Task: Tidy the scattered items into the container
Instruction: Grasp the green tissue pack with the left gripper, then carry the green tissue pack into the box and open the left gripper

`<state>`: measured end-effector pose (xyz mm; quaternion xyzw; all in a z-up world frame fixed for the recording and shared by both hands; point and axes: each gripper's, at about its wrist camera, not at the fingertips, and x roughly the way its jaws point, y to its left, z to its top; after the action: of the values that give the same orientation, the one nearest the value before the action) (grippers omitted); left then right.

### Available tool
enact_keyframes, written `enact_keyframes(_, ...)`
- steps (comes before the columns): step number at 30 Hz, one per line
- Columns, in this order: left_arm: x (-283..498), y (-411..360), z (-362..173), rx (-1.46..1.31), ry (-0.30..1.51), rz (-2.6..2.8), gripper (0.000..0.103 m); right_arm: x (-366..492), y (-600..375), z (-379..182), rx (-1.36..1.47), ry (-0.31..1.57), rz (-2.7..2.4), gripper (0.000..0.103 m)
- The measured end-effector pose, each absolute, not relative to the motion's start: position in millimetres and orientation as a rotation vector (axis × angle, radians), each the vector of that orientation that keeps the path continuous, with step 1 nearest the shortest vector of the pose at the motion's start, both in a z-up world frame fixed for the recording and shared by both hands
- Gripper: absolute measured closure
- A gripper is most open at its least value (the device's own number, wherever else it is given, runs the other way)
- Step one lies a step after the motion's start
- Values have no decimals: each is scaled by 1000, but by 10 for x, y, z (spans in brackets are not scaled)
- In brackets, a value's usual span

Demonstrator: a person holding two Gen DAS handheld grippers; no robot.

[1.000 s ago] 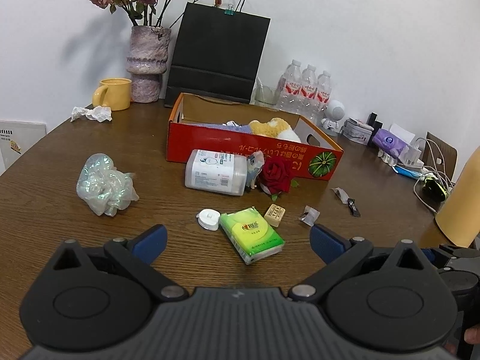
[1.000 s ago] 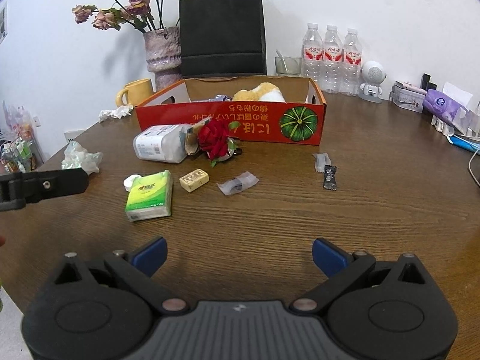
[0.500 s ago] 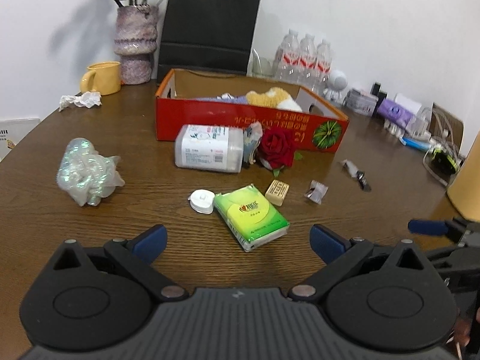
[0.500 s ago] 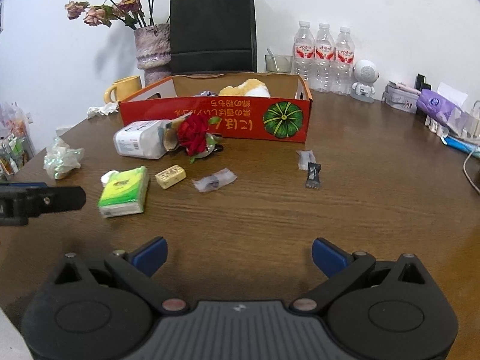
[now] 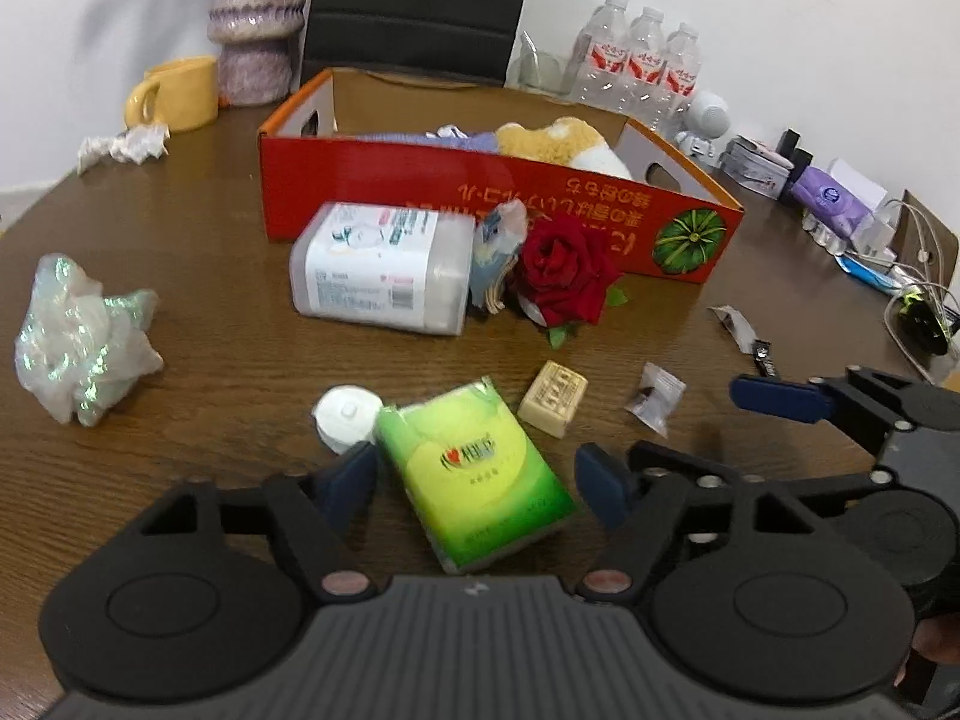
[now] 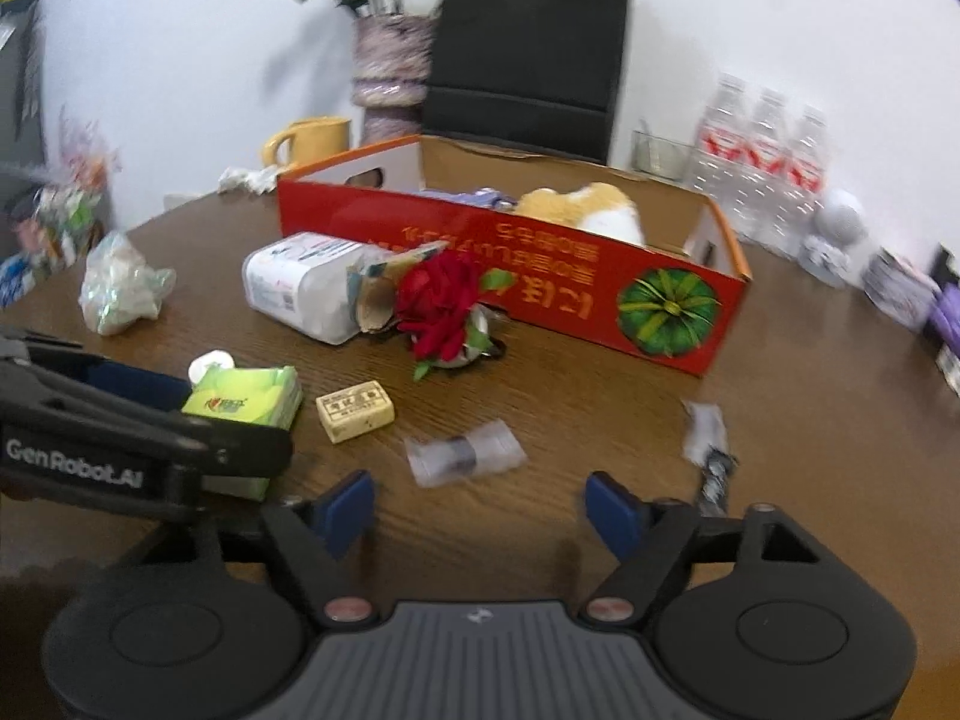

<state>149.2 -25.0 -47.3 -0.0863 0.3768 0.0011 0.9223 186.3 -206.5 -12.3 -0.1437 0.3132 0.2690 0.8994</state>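
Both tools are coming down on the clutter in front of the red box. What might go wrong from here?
1. The left tool, its jaws just narrowing, straddles the green tissue pack skewed, not yet pinching; it may twist out.
2. The white cap touches the pack by the left fingertip and may get knocked.
3. The right tool, also narrowing, sits beside the left over a flat clear wrapper; the tools may collide.

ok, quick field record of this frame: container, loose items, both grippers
container: red cardboard box, plush toy inside
loose: green tissue pack, white cap, beige block, clear wrapper, rose, white tub
left gripper: jaws just closing, straddling tissue pack, pads not touching
right gripper: jaws just closing, nothing between them
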Motion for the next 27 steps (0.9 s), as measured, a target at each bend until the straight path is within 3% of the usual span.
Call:
enact_keyframes(4, 1518, -233, -471, -185, 767, 6, 46, 1950, -1965, -168, -338, 619, 583, 35)
enact_keyframes(7, 1509, -215, -470, -183, 764, 6, 52, 1983, -1937, -165, -347, 608, 610, 48)
enact_keyframes(9, 1486, -205, -472, -180, 759, 1, 54, 2017, -1967, -159, -314, 628, 631, 68)
enact_keyframes(11, 1465, -196, -475, -176, 754, -4, 56, 2027, -1998, -156, -289, 642, 644, 77)
enact_keyframes(27, 1250, -141, -419, -150, 683, -8, 58, 1842, -2257, 0, -213, 583, 577, 97)
